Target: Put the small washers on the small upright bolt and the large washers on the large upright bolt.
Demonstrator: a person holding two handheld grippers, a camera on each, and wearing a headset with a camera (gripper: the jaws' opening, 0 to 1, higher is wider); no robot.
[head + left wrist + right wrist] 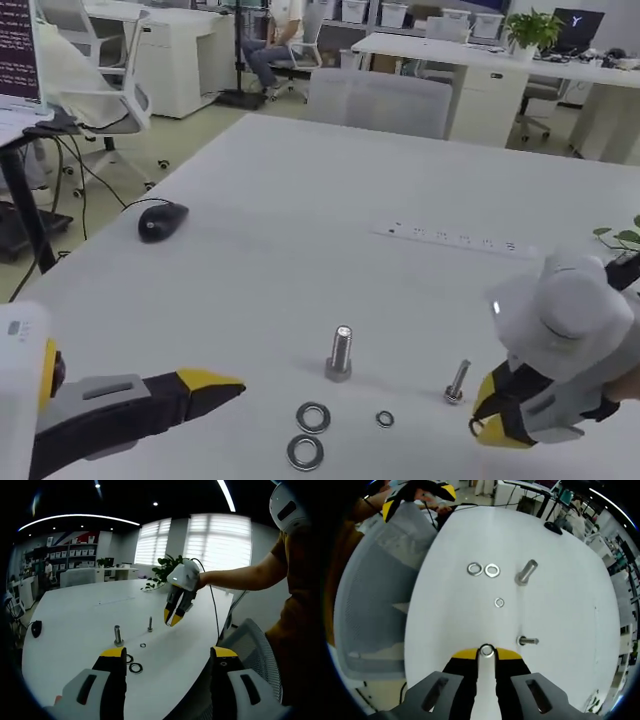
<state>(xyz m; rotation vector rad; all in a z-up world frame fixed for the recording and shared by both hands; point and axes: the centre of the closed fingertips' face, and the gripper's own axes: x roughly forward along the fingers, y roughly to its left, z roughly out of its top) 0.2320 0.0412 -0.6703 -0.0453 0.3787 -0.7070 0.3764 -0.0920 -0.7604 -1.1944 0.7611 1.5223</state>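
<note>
On the white table [270, 290] the large upright bolt [340, 352] [118, 635] [526, 572] stands left of the small upright bolt [457, 383] [150, 624] [527, 641]. Two large washers [313, 417] [305, 452] [492, 570] [475, 569] lie flat in front of the large bolt. One small washer [385, 419] [143, 645] [499, 602] lies between the bolts. My right gripper [490, 420] [171, 620] [486, 655] hovers just right of the small bolt, shut on another small washer [486, 652]. My left gripper [228, 386] [169, 655] is open and holds nothing, left of the washers.
A black mouse [162, 220] lies at the table's left and a white power strip [455, 238] at the back right. A grey mesh chair [250, 640] [375, 580] stands at the near edge, another chair [378, 100] at the far edge. Plant leaves [625, 238] reach in from the right.
</note>
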